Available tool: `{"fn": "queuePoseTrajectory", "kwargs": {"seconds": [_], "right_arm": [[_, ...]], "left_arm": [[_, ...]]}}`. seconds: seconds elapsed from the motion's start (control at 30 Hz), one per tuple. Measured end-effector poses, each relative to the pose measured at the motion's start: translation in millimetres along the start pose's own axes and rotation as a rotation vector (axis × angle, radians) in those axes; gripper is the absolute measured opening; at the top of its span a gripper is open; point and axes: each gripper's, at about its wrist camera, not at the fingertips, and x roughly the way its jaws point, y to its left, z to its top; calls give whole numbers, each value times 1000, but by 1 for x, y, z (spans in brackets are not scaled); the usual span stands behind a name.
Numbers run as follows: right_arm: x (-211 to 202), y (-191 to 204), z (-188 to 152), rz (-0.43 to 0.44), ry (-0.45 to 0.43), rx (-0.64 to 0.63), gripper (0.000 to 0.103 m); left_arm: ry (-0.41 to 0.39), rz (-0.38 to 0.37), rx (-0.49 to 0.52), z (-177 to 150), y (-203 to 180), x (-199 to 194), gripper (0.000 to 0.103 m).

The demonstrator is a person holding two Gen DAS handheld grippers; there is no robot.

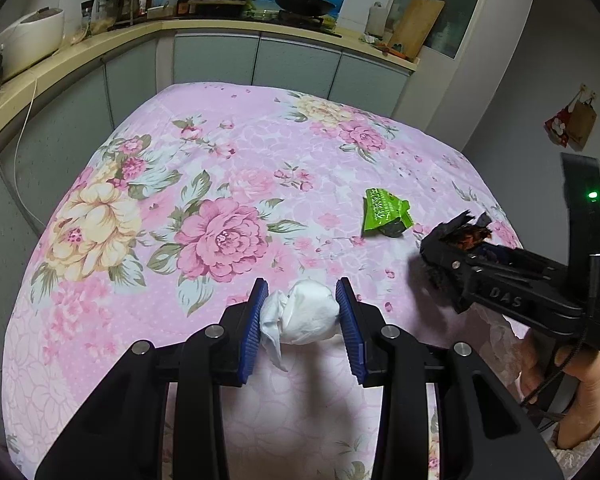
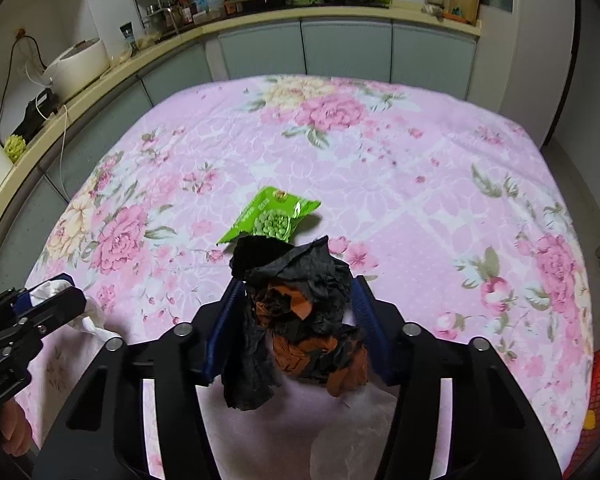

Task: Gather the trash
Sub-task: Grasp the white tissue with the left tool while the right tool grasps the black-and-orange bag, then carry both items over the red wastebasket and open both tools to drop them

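1. your left gripper pinches a crumpled white tissue wad between its ribbed blue pads; both pads press on the wad's sides, and a loose tail of tissue hangs below them.
2. your right gripper is clamped on a crumpled black and orange paper wrapper; the wrapper bulges above the jaws and trails below them.
3. take the flattened bright green snack packet as your landmark: it lies on the pink floral tablecloth, apart from both grippers.
4. in the right wrist view the black and orange wrapper sits just on the near side of the green packet and hides its near edge; whether they touch you cannot tell.
5. in the left wrist view the right gripper is just to the right of the packet, with the dark wrapper sticking out of its tip.
6. the tissue wad is nearer to you than the packet and to its left, well apart from it.
7. the kitchen counter with its pale cabinets runs beyond the packet, past the cloth's far edge.
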Motion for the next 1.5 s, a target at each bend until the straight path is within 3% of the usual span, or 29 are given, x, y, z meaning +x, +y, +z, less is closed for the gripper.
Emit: {"fn": "queuePoseTrajectory", "kwargs": {"seconds": [0.63,1.17,1.5], "right_arm": [[-120,-23,6,9,-257,58,50],[-184,-75,-8,-131,-375,150,50],[-206,-107,-20,-205,-405,215,50]], "left_arm": [[-117,-8,77,23,-36,-40,34],[-189,-101,207,47,-104,-51,34],[-196,-172,286,52,-151,-47,34]]}}
